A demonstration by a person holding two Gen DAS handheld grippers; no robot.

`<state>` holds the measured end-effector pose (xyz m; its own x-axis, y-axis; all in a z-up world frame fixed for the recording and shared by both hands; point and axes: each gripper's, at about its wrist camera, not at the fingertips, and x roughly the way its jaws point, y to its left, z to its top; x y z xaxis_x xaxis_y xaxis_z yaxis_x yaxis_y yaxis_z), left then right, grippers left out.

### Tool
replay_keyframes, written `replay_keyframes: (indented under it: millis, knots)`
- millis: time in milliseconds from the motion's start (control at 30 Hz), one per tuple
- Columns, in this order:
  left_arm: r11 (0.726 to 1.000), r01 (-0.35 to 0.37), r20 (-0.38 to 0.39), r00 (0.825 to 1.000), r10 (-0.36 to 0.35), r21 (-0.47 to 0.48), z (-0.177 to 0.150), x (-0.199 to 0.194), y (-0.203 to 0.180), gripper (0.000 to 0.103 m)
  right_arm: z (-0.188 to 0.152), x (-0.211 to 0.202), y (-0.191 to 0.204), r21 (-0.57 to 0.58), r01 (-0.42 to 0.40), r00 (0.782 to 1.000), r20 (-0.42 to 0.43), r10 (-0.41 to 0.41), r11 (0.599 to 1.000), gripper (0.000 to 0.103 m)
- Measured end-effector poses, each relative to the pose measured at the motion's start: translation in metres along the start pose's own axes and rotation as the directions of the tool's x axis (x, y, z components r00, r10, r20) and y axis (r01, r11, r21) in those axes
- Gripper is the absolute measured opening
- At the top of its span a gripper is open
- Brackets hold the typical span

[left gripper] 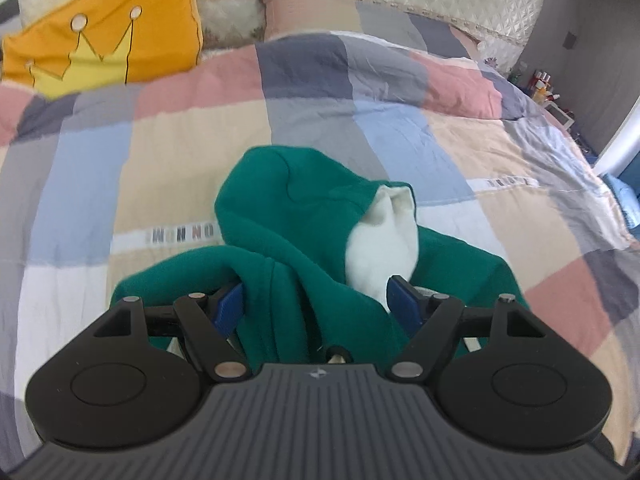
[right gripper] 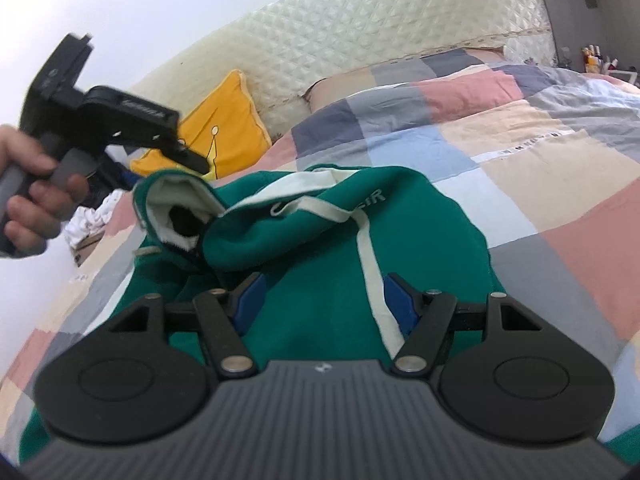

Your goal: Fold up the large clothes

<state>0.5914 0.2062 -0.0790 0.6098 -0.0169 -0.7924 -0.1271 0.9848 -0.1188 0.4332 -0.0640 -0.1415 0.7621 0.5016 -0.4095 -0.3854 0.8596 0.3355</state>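
Note:
A green sweatshirt (left gripper: 288,216) with a white cuff (left gripper: 380,240) and white stripes lies crumpled on the bed; it also shows in the right wrist view (right gripper: 320,264). My left gripper (left gripper: 316,304) is open, its blue pads wide apart with bunched green cloth and the white cuff between them. In the right wrist view the left gripper's body (right gripper: 120,124) is held in a hand above the sleeve end (right gripper: 180,208). My right gripper (right gripper: 324,304) is open, just above the sweatshirt body, with a white stripe (right gripper: 374,280) beside its right pad.
The bed has a patchwork quilt (left gripper: 400,128) in pink, blue, grey and beige. A yellow crown pillow (left gripper: 104,36) and a cream quilted headboard (right gripper: 360,28) are at the far side. Small bottles (left gripper: 542,84) stand past the bed's right edge.

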Motion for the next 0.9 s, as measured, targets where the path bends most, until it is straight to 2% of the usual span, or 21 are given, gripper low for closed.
replay_keyframes:
  millis: [100,200,267,333,433,567,633,700,767,833,900]
  knots:
    - [0.996,0.046,0.023,0.999,-0.045,-0.070,0.001,-0.015,0.012,0.079,0.001,-0.003,0.000,0.008,0.000,1.000,0.004,0.000,1.000,0.067]
    - [0.973,0.150,0.100,0.986,-0.134,-0.174,0.007,-0.029,0.030,0.079,0.001,-0.007,0.001,0.005,-0.006,1.000,0.008,0.006,1.000,0.067]
    - [0.959,0.176,0.144,0.979,-0.147,-0.220,0.012,-0.031,0.039,0.080,0.002,-0.008,-0.001,0.002,-0.010,1.000,0.008,0.010,1.000,0.067]
    - [0.954,0.135,0.128,0.986,-0.104,-0.267,0.018,-0.019,0.044,0.080,0.002,-0.007,-0.001,0.001,-0.012,1.000,0.009,0.012,1.000,0.067]
    - [0.964,0.042,0.081,0.996,-0.022,-0.262,0.027,0.010,0.046,0.080,0.003,-0.005,-0.004,-0.011,-0.006,1.000,0.007,0.006,1.000,0.067]
    - [0.963,-0.026,0.036,0.999,0.037,-0.267,0.036,0.058,0.053,0.079,0.003,0.000,-0.007,-0.008,0.008,1.000,0.008,-0.008,1.000,0.067]
    - [0.960,-0.063,-0.036,0.998,0.055,-0.274,0.042,0.088,0.057,0.079,0.003,0.003,-0.010,0.003,0.010,1.000,0.004,-0.010,1.000,0.067]
    - [0.955,-0.104,-0.076,0.993,0.086,-0.277,0.045,0.110,0.062,0.077,0.001,0.007,-0.012,0.007,0.014,1.000,-0.005,-0.014,1.000,0.067]
    - [0.954,-0.118,-0.130,0.988,0.084,-0.275,0.049,0.131,0.066,0.060,-0.002,0.013,-0.011,-0.016,0.021,1.000,-0.002,-0.021,1.000,0.067]
    - [0.956,-0.122,-0.186,0.980,0.073,-0.265,0.053,0.147,0.067,0.024,-0.004,0.020,-0.008,-0.052,0.044,0.999,-0.005,-0.044,0.998,0.067]
    - [0.965,-0.116,-0.205,0.977,0.067,-0.234,0.060,0.158,0.064,0.006,-0.004,0.025,-0.011,-0.025,0.017,1.000,-0.003,-0.017,1.000,0.067]
